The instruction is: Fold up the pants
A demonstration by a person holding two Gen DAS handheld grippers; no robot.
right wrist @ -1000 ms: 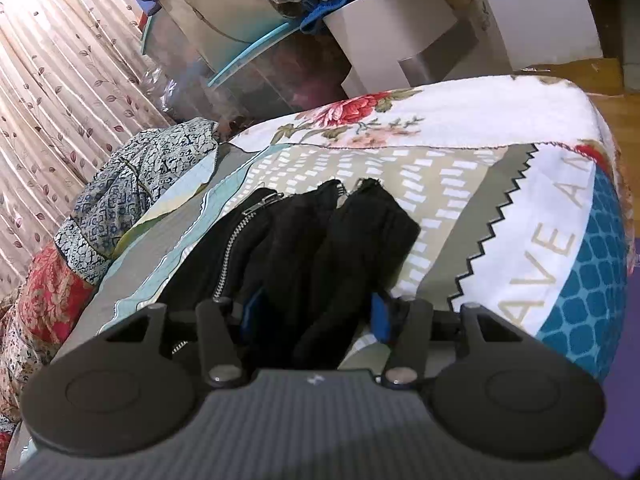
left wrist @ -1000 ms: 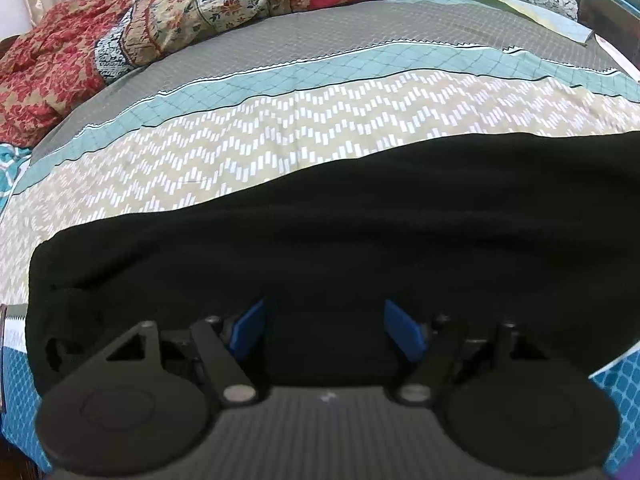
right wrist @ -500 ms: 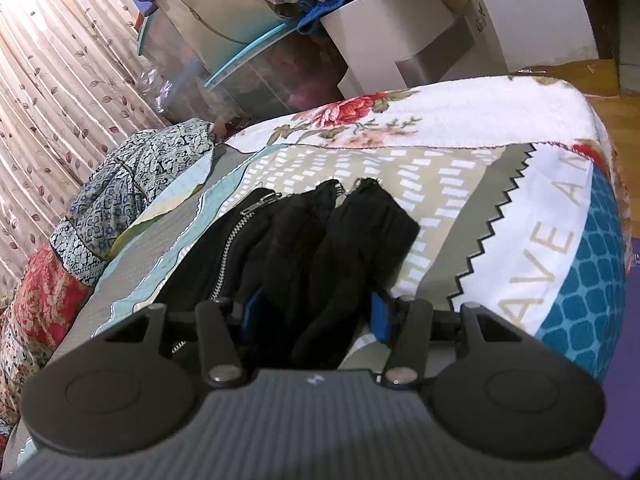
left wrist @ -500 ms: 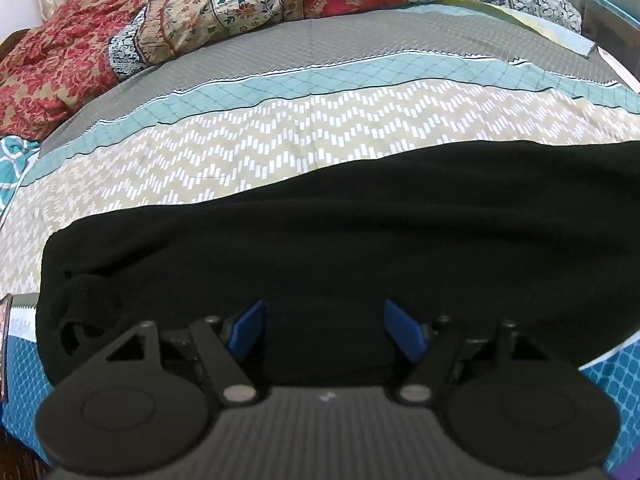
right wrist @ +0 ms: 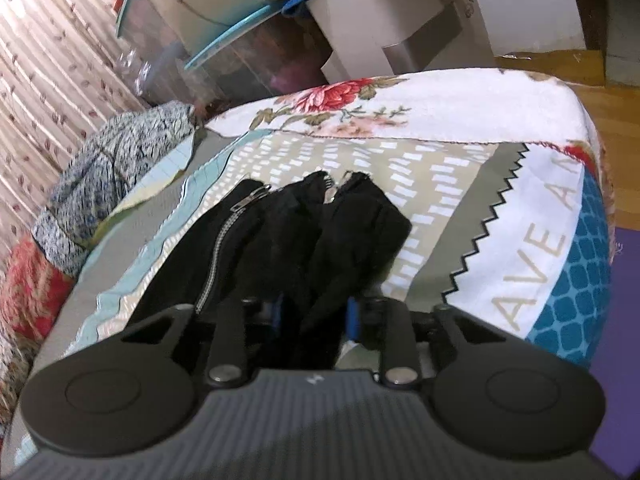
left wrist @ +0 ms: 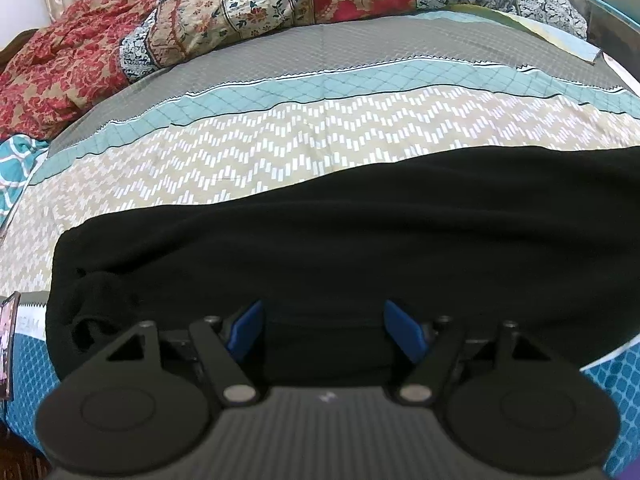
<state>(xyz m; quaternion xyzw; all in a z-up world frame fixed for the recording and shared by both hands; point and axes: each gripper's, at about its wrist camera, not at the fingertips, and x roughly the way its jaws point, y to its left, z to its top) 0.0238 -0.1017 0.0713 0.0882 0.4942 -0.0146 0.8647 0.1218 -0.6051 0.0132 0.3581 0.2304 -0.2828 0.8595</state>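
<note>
Black pants (left wrist: 340, 240) lie across the patterned bedspread (left wrist: 280, 152). In the left wrist view my left gripper (left wrist: 324, 332) stands open low over the near edge of the cloth, blue pads (left wrist: 248, 326) apart, and the fabric fills the gap below them. In the right wrist view the pants' leg ends (right wrist: 320, 240), one with a silver zipper (right wrist: 218, 256), lie bunched near the bed's corner. My right gripper (right wrist: 314, 316) has its jaws closing on a fold of this black fabric, which sits pinched between the blue pads (right wrist: 352, 316).
Rumpled red and floral quilts (left wrist: 240, 12) are heaped at the far side of the bed. A floral towel (right wrist: 400, 112) covers the bed's corner. Beyond it stand a white box (right wrist: 400, 28) and clear bins with clothes. Wooden floor (right wrist: 612, 120) lies past the bed's edge.
The right gripper's jaws have narrowed onto the black fabric between them. The left gripper stays open and has hardly moved.
</note>
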